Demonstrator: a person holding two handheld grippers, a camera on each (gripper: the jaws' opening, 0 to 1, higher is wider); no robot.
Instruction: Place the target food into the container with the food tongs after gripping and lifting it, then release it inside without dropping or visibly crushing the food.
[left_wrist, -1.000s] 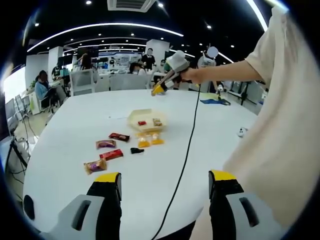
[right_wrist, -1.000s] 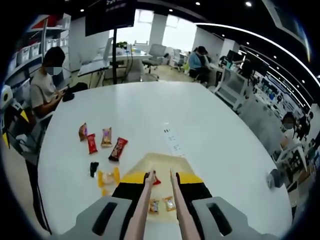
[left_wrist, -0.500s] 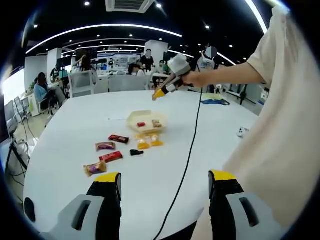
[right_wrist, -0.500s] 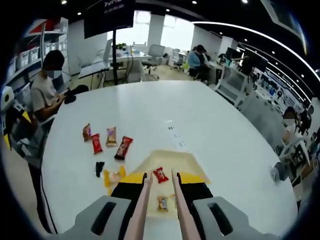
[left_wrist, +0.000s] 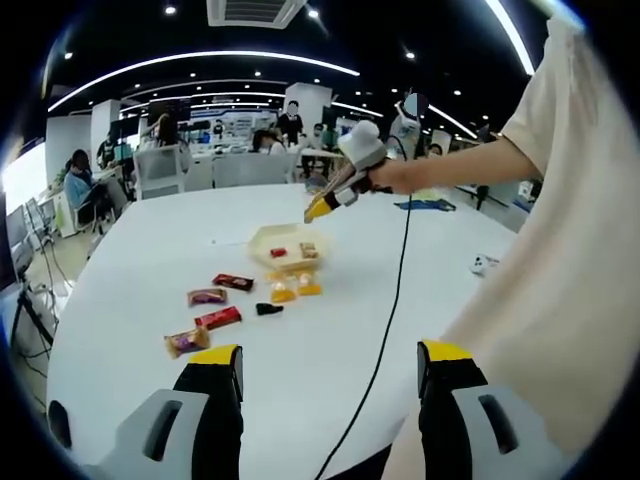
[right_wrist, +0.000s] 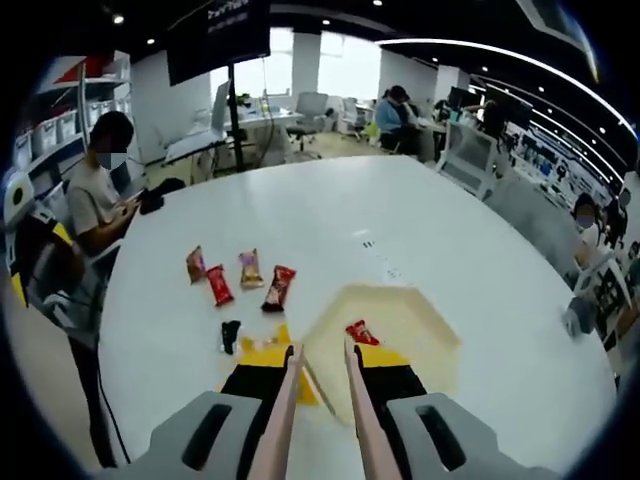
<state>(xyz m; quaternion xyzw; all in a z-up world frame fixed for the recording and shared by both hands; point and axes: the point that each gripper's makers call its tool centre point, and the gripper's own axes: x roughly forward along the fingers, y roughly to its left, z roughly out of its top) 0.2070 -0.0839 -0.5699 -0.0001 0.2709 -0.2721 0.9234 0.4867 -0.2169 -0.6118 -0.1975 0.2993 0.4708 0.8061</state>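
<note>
Round white table, landmark: the pale yellow container near its middle. Left gripper low at the near table edge, well apart from the container, jaws wide apart, nothing between them. Right gripper held up above the table by a hand; it grasps the food tongs, whose two pale arms run forward with a gap at the tips, nothing caught there. In the left gripper view the tongs' yellow-tipped end hangs over the container's far side, off the surface. Inside the container: a red packet and, beside it, a tan one. Two yellow packets lie just outside the container's near rim; a small black item next to them. Further out from the container, a loose row of red and brown snack packets. A black cable trails from the right gripper across the table. People seated at desks beyond.
</note>
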